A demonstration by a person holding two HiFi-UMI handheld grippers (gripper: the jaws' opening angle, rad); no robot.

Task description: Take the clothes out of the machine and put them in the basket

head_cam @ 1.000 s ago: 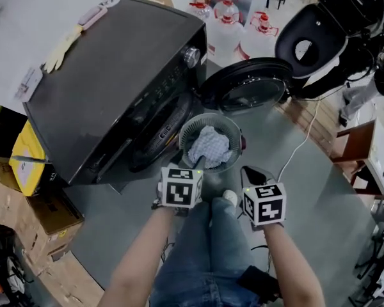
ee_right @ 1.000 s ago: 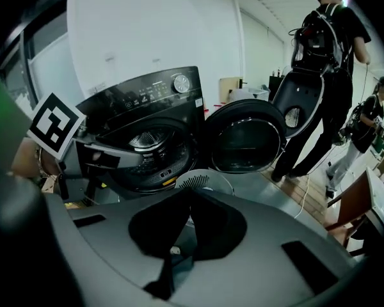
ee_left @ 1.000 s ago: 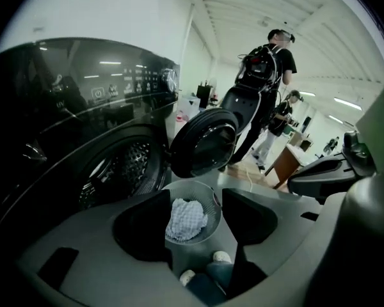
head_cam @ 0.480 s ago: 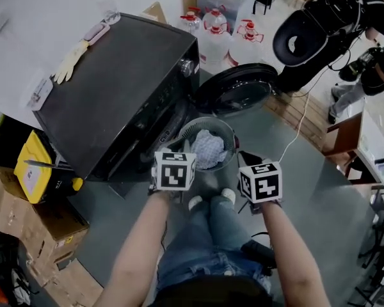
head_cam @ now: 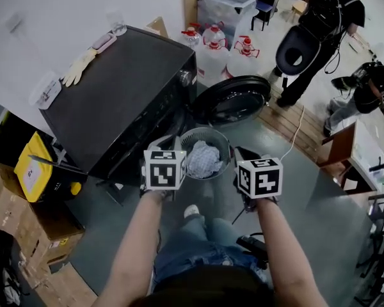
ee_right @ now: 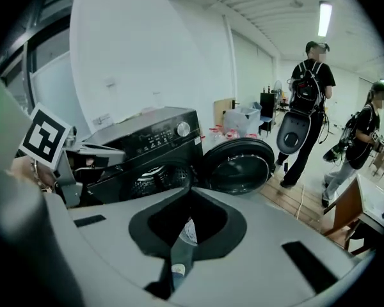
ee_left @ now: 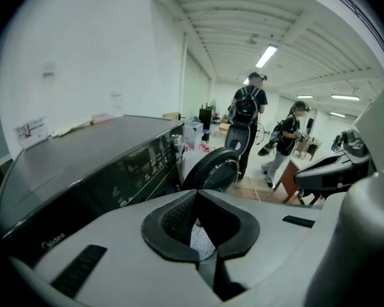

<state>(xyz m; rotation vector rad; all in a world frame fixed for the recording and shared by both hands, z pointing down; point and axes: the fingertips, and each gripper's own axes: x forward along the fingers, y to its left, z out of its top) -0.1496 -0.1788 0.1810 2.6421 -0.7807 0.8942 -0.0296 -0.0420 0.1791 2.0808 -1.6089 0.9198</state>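
Evidently, with the pale crumpled cloth lying in the round grey mesh basket at frame centre, the left gripper and right gripper are hovering with jaws pressed together, empty, likely needing to check the black washing machine drum next.

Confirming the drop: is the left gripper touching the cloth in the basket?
Apart. Head view shows the left gripper outside the basket, clear of the cloth inside; its own view shows shut, empty jaws.

The washing machine bears the brand "Midea" on its front.
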